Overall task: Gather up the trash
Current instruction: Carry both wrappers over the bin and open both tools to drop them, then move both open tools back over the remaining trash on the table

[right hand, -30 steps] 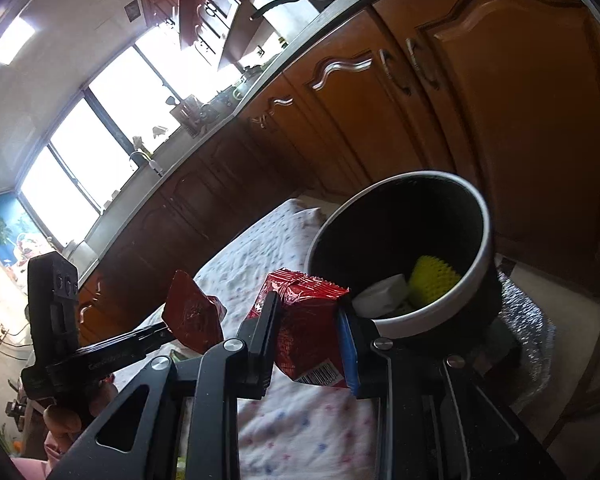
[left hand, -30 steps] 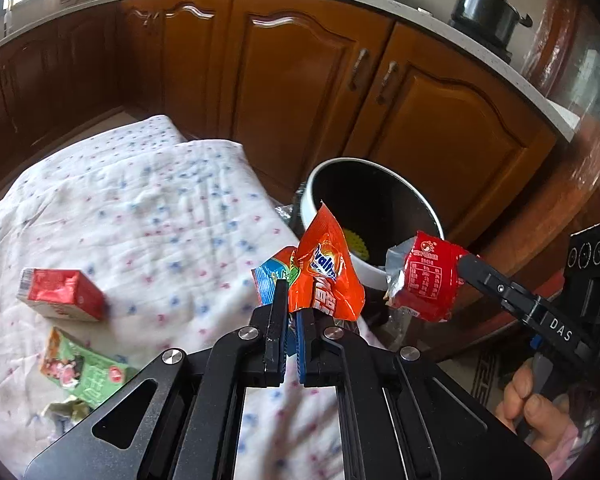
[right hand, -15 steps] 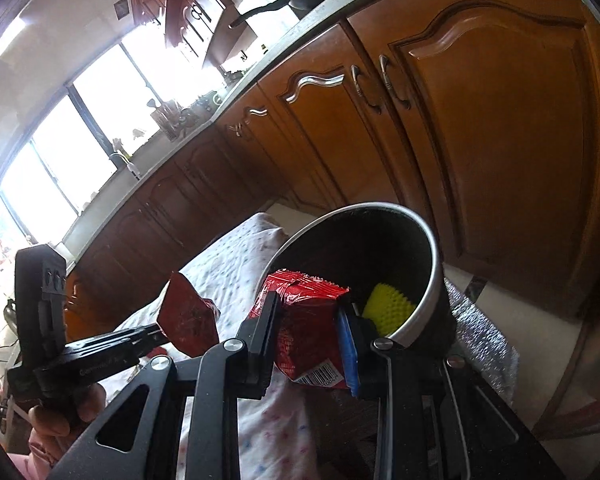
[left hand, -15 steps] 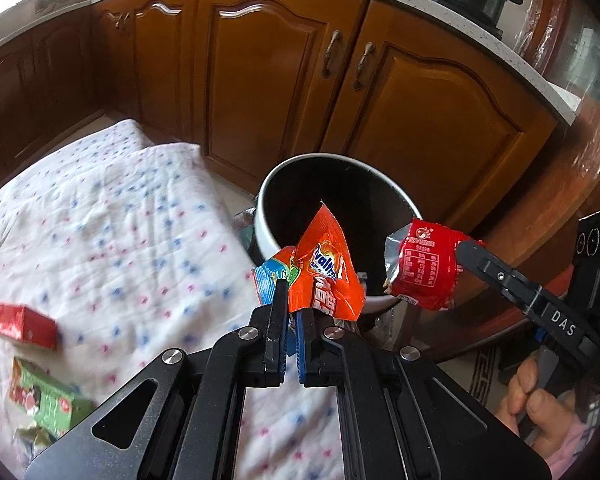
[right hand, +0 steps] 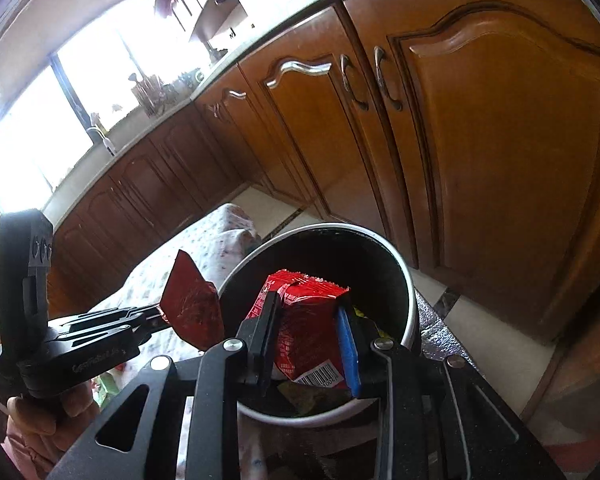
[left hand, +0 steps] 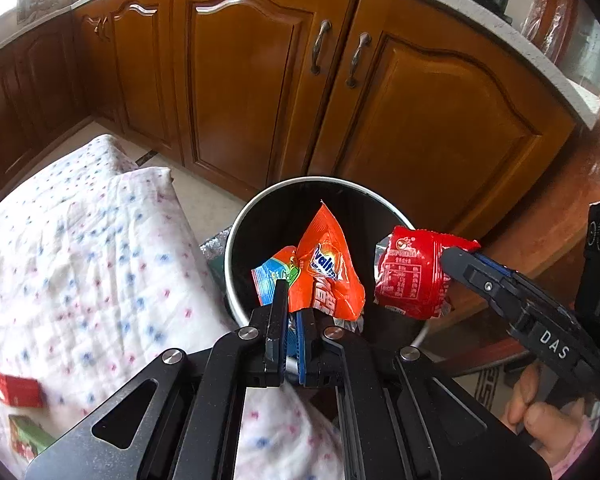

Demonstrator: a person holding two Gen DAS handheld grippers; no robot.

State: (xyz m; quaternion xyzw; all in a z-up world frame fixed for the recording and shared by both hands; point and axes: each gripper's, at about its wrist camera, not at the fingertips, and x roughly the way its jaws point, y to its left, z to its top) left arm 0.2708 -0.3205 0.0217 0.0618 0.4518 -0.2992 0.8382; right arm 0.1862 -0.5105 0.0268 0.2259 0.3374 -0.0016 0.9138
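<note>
Over round bin – crinkled orange wrapper, puffy red packet – both clamped.

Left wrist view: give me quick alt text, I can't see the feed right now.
The left gripper pinches an orange wrapper over the open bin, while the right gripper holds a red packet at the bin's right rim. Wooden cabinets stand behind; a red box and a green box remain on the dotted cloth.

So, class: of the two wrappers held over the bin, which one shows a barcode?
The red packet in the right gripper; the left gripper's orange wrapper shows none.
</note>
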